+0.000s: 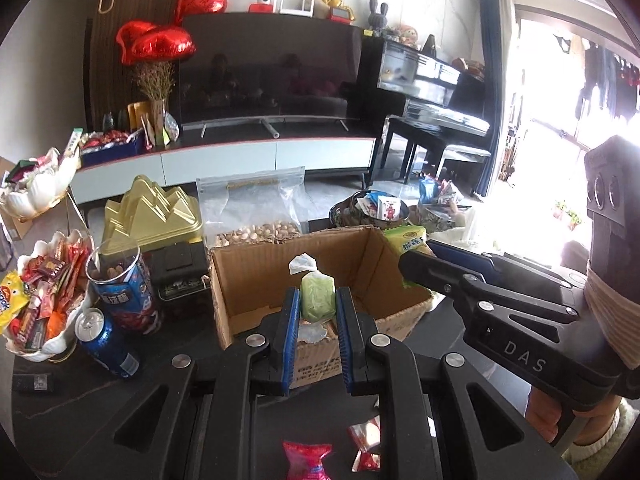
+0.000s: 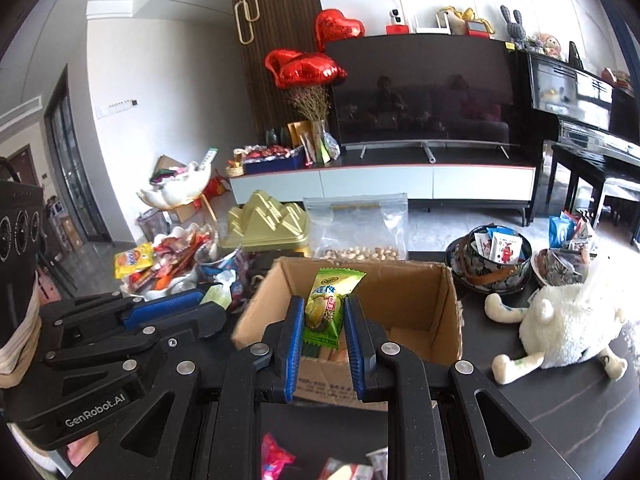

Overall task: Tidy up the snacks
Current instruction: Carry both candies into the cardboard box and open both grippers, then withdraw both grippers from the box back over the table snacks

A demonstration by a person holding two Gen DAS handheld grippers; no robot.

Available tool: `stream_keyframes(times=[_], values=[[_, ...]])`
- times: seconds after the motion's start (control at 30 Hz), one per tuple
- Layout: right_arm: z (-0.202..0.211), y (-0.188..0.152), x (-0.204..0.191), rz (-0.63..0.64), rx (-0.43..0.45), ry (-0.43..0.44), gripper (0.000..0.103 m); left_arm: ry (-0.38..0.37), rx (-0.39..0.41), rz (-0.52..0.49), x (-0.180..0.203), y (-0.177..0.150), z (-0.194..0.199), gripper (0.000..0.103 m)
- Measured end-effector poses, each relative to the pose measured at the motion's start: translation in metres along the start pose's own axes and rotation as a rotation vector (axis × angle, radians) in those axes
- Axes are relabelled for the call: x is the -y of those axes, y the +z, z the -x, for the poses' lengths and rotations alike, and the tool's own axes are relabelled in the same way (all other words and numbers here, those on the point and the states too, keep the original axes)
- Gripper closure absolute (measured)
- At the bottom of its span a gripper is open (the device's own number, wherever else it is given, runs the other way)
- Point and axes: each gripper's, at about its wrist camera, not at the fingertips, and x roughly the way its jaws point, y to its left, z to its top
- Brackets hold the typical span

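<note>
Your left hand-held gripper (image 1: 317, 300) pinches an upright pale-green wrapped sweet (image 1: 317, 297) and your right hand-held gripper (image 2: 322, 316) a green durian snack packet (image 2: 326, 306), both poised just above the near edge of the cardboard box (image 2: 436, 304), whose opening lies directly ahead and below.

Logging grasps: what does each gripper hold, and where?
Left gripper: pale green wrapped sweet, by its sides. Right gripper: green durian packet, mid-body.

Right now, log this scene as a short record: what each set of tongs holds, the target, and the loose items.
left tongs: shut on pale green wrapped sweet
right tongs: shut on green durian packet
target: open cardboard box, both snacks held over it
loose items: red wrapped candies on the dark table in front of the box
</note>
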Motion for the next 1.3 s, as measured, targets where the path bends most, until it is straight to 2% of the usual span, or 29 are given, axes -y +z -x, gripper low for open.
stream_keyframes(times=[0.2, 0.27, 0.3, 0.37, 0.53, 0.73, 0.87, 0.97, 1.3], values=[[-0.030, 0.007, 0.016, -0.027, -0.033, -0.024, 0.081, 0.037, -0.031, 0.011, -0.010, 0.011, -0.033, 0.083], [-0.037, 0.008, 0.020, -0.031, -0.042, -0.037, 0.077, 0.069, -0.028, 0.019, -0.014, 0.012, -0.038, 0.068], [-0.041, 0.007, 0.021, -0.033, -0.051, -0.044, 0.068, 0.077, -0.023, 0.021, -0.015, 0.012, -0.038, 0.063], [-0.043, 0.006, 0.024, -0.045, -0.062, -0.058, 0.058, 0.090, -0.015, 0.029, -0.018, 0.008, -0.035, 0.063], [-0.037, -0.007, 0.019, -0.035, -0.085, -0.046, 0.058, 0.126, 0.015, 0.018, -0.015, -0.008, -0.014, 0.051], [-0.020, -0.026, 0.006, -0.016, -0.102, -0.010, 0.058, 0.122, 0.021, 0.023, -0.008, -0.024, 0.013, 0.047], [-0.006, -0.041, -0.002, -0.008, -0.112, -0.015, 0.053, 0.124, 0.025, 0.019, -0.002, -0.041, 0.029, 0.045], [0.007, -0.053, -0.007, -0.001, -0.109, -0.029, 0.052, 0.118, 0.020, 0.015, 0.003, -0.057, 0.038, 0.044], [0.046, -0.096, -0.017, -0.015, -0.075, -0.079, 0.027, 0.136, 0.040, -0.027, 0.020, -0.108, 0.067, 0.041]])
